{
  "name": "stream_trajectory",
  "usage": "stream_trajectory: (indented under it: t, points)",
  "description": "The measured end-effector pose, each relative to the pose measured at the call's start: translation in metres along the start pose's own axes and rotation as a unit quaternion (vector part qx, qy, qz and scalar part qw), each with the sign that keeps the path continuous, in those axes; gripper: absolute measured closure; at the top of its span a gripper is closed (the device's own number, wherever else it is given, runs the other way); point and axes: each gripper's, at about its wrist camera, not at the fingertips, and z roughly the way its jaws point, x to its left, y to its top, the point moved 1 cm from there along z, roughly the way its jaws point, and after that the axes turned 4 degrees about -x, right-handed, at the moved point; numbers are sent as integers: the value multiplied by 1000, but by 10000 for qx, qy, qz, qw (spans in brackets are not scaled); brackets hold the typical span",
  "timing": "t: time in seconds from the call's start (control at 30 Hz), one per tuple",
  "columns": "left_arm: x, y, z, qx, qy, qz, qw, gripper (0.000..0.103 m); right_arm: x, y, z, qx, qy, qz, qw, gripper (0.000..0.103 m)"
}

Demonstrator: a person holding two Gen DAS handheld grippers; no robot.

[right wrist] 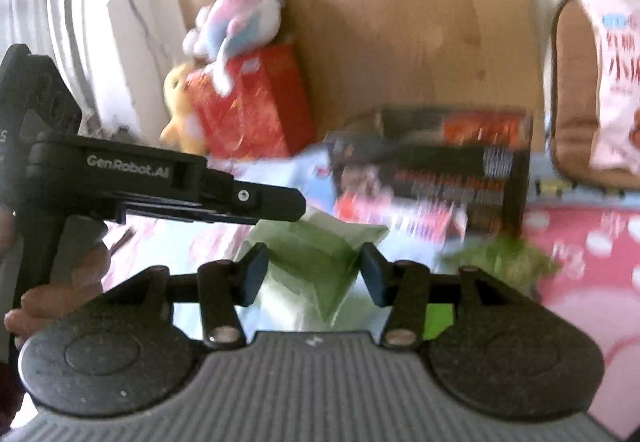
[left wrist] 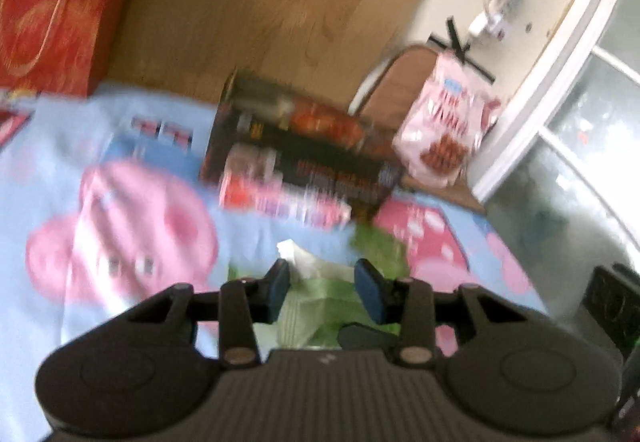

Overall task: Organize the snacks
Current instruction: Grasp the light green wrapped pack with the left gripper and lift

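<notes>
Hovering with jaws apart, the left gripper (left wrist: 323, 290) and right gripper (right wrist: 314, 274) frame a green packet (right wrist: 316, 262) on a pink-and-blue bedspread (left wrist: 52, 162), near a dark snack box (left wrist: 296, 158).

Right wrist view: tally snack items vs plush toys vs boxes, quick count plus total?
Snack packets: 3, namely light green packet, darker green packet, pink bag.
Boxes: 2, namely dark snack box, red box.
Plush toys: 2, namely white-pink-blue plush on the red box, yellow plush beside it.
Total: 7. Heavy motion blur; more could be hidden.
</notes>
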Motion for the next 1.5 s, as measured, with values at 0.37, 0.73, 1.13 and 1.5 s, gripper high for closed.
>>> stream_trajectory:
  t: [0.37, 0.73, 1.13, 1.5]
  points:
    - [19, -41, -5, 297, 133, -335, 9989, 59, 31, -40, 0, 412, -118, -600, 9973, 42]
    - [18, -50, -13, 347, 91, -156, 9992, 50, 36, -55, 0, 463, -320, -1099, 9924, 33]
    - [-3, -59, -7, 547, -3, 243, 9982, 59, 35, -54, -4, 407, -518, -1059, 9922, 50]
    - [-20, -79, -44, 891, -209, 611, 9939, 61, 35, -60, -37, 853, 448, -755, 9925, 52]
